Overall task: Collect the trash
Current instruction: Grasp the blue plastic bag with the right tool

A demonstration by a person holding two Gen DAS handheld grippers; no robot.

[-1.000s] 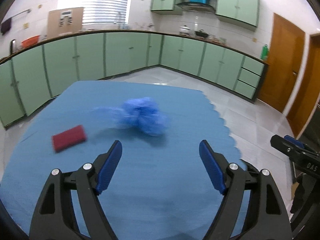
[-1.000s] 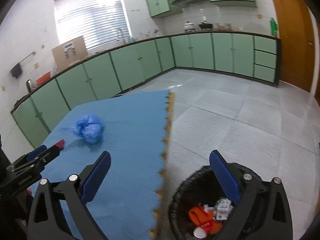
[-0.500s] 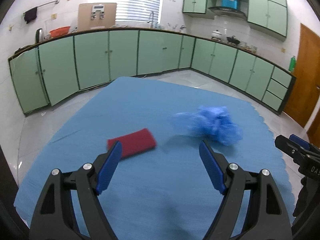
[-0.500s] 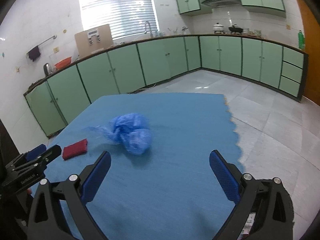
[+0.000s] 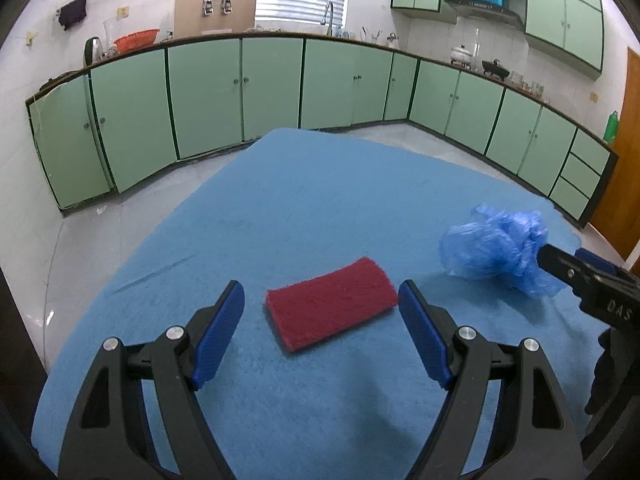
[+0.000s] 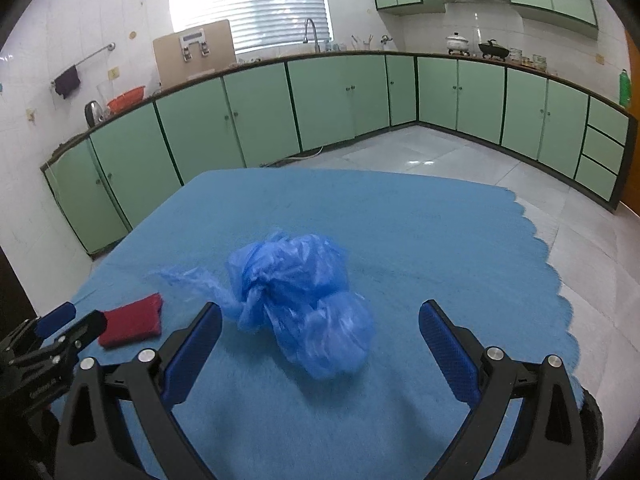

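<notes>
Green kitchen cupboards [image 5: 208, 96] ring a blue mat [image 5: 320, 200] on the tiled floor. From the left wrist, the left gripper [image 5: 320, 308] hangs with its jaws wide and empty, a red scrub pad [image 5: 332, 314] lying flat on the mat between its tips, untouched. A crumpled blue plastic bag [image 5: 496, 248] sits to the right.

From the right wrist, the right gripper [image 6: 320, 330] also stands wide and empty, the bag [image 6: 300, 304] on the mat between its fingers. An orange basin [image 6: 126, 96] rests on the counter; its contents are hidden.

Both the left gripper [image 5: 320, 312] and right gripper [image 6: 320, 336] point downward, side by side, jaws wide apart.
</notes>
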